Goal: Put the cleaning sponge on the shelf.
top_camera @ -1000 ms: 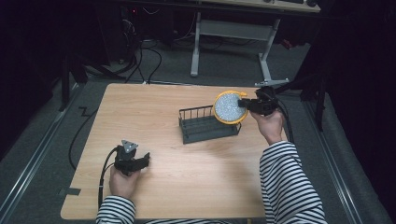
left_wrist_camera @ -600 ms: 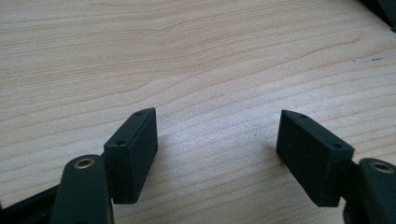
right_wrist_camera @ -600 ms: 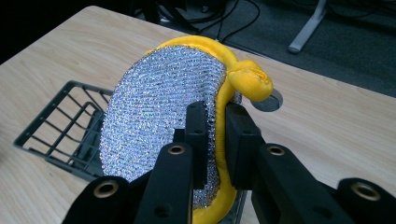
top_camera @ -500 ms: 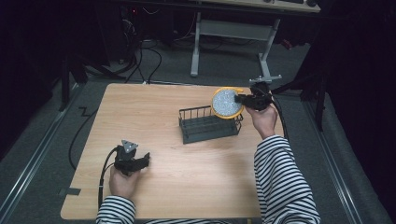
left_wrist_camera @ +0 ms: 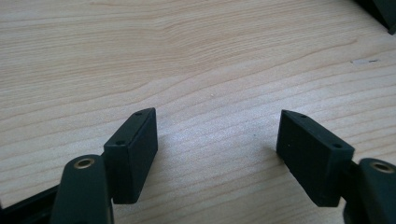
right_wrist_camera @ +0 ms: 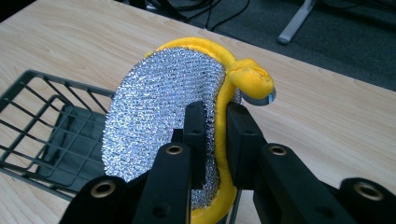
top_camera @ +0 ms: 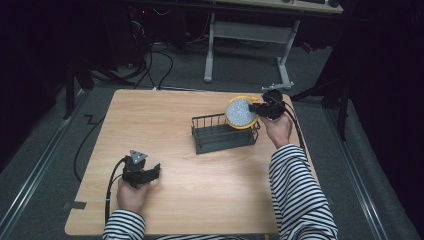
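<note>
High view showed the right gripper [top_camera: 256, 108] clenched on a round silver, yellow-rimmed pad [top_camera: 240, 113] above the wire basket's [top_camera: 223, 135] far right corner, while the left gripper [top_camera: 152, 172] rested released near the desk's [top_camera: 150, 115] front edge, well apart from the basket.

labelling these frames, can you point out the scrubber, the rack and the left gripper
scrubber [right_wrist_camera: 159, 116]: right gripper view, on its silver mesh face.
rack [top_camera: 220, 138]: high view, on its dark floor.
left gripper [left_wrist_camera: 217, 151]: left gripper view, midway between its open fingertips, over the tabletop.
</note>
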`<act>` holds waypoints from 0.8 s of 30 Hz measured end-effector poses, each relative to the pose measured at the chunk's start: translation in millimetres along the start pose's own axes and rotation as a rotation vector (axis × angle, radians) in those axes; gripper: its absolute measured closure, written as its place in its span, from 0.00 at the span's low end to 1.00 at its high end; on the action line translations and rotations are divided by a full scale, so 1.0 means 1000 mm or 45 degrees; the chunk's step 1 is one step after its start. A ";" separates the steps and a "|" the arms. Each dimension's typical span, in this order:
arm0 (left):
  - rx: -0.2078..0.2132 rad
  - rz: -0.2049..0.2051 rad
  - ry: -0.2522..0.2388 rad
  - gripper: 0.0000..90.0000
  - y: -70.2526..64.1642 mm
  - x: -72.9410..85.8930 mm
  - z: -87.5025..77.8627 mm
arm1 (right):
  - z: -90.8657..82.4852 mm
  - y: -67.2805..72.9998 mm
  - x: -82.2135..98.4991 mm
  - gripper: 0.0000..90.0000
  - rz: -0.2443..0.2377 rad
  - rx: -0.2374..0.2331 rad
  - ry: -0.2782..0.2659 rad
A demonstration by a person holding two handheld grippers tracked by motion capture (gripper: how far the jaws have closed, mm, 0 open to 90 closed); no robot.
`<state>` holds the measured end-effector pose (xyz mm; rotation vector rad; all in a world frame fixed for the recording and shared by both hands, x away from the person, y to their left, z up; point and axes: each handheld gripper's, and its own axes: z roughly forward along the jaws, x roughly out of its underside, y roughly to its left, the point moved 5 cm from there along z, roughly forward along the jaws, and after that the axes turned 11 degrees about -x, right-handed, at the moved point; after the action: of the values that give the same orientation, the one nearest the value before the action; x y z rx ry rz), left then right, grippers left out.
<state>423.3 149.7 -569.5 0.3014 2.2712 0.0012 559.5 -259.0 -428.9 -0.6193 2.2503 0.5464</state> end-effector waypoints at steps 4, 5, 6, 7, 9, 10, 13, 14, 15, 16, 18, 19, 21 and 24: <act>0.001 0.001 0.001 0.33 0.000 0.000 0.000 | 0.002 -0.002 0.001 0.88 0.000 0.011 0.010; 0.001 0.001 0.002 0.33 0.000 0.000 0.000 | 0.003 -0.002 0.001 0.88 -0.004 0.016 0.014; 0.001 0.001 0.001 0.33 0.000 0.000 0.000 | 0.003 -0.002 0.001 0.88 -0.005 0.020 0.015; 0.001 0.001 0.001 0.33 0.000 0.000 0.000 | 0.003 -0.002 0.001 0.88 -0.013 0.025 0.022; 0.000 0.001 0.000 0.33 0.000 0.000 0.000 | 0.004 -0.002 0.002 0.88 -0.018 0.035 0.028; -0.001 0.002 0.000 0.33 0.000 0.000 0.000 | 0.004 -0.002 0.002 0.88 -0.023 0.041 0.036; -0.001 0.004 0.000 0.33 0.000 0.000 0.000 | 0.006 -0.003 0.003 0.88 -0.014 0.034 0.042; -0.001 0.006 0.001 0.33 0.000 0.000 0.000 | 0.005 -0.003 0.004 0.88 -0.011 0.032 0.045; -0.002 0.008 0.001 0.33 0.000 0.000 0.000 | 0.005 -0.003 0.004 0.88 -0.010 0.030 0.048; -0.003 0.008 0.002 0.33 0.000 0.000 0.000 | 0.006 -0.003 0.004 0.88 -0.014 0.026 0.052; -0.002 0.008 0.002 0.33 0.000 0.000 0.000 | 0.006 -0.003 0.005 0.88 -0.015 0.027 0.064; -0.003 0.008 0.002 0.33 0.000 0.000 0.000 | 0.007 -0.003 0.005 0.88 -0.017 0.029 0.068; -0.003 0.008 0.001 0.33 -0.001 0.000 0.000 | 0.007 -0.003 0.007 0.88 -0.026 0.038 0.083; -0.002 0.008 0.002 0.33 0.000 0.000 0.000 | 0.009 -0.002 0.008 0.88 -0.043 0.052 0.095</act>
<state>423.2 149.2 -569.5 0.3074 2.2713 0.0067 560.4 -257.7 -440.8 -0.6659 2.3103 0.4662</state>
